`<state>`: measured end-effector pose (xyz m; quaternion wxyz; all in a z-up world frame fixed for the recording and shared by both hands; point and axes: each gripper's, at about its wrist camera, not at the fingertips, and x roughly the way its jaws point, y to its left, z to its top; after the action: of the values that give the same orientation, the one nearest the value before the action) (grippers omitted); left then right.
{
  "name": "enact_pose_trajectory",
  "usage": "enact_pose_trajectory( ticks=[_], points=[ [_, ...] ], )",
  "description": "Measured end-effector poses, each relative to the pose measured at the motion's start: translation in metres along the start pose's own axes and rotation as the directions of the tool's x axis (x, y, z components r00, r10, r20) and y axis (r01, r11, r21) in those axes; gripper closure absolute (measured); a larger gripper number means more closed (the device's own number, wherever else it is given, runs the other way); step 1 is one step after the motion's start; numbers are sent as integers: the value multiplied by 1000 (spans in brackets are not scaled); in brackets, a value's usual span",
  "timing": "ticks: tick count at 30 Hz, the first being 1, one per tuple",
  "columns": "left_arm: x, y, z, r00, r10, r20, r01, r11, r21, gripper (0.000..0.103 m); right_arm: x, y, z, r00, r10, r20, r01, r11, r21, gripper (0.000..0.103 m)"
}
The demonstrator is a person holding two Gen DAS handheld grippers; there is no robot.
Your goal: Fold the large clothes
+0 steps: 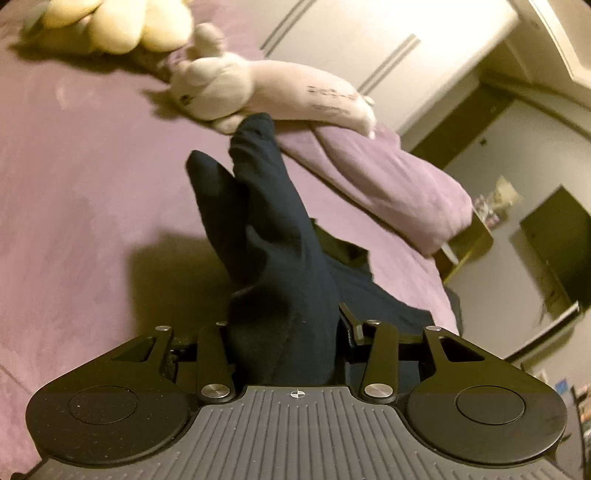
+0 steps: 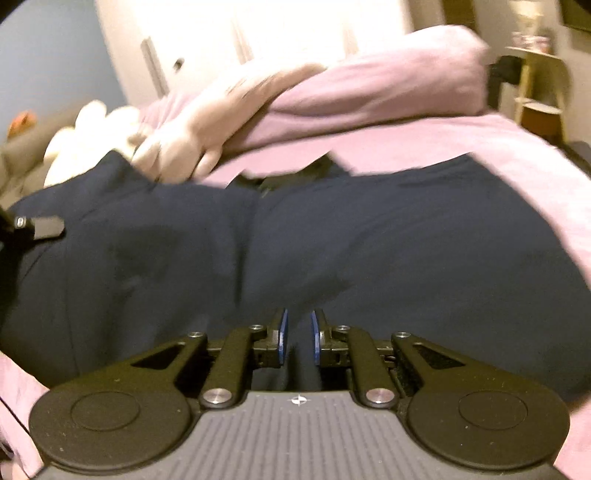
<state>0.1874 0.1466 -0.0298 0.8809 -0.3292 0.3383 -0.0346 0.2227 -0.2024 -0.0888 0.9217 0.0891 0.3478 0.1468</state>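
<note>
A navy garment (image 2: 369,229) lies spread across the purple bed (image 2: 517,147). In the left wrist view a bunched part of the navy garment (image 1: 266,221) rises off the bed. My left gripper (image 1: 284,325) is shut on it, and the cloth fills the space between the jaws and hides the left finger. In the right wrist view my right gripper (image 2: 298,325) sits low over the garment's near edge. Its blue pads (image 2: 282,332) stand a narrow gap apart with a fold of navy cloth pinched between them. A left gripper fingertip (image 2: 40,227) shows at the left edge of that view.
A pink plush toy (image 1: 266,92) and a cream plush toy (image 1: 122,26) lie at the bed's far side. A rolled purple duvet (image 1: 388,177) lies beside them. Beyond the bed stand a white wardrobe (image 1: 351,37), a small wooden shelf (image 1: 469,240) and a dark screen (image 1: 557,243).
</note>
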Motion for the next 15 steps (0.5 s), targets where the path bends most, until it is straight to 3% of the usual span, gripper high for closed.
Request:
enact_pose_trajectory(
  ticks=[4,7,15],
  points=[
    [8,-47,-2,1000,9,-11,-8,998,70,57,-21,-38,12,997,-64,49,60,996,71,89],
    [23,-81,-11,999,-34,-19,36,993,109,57,-33,-65,14,992,-104,75,93,986,135,89],
    [104,-158,-60,994,-68,-88,84,977,197,58,-61,-110,2,981,-164,108,137,965,222,87]
  ],
)
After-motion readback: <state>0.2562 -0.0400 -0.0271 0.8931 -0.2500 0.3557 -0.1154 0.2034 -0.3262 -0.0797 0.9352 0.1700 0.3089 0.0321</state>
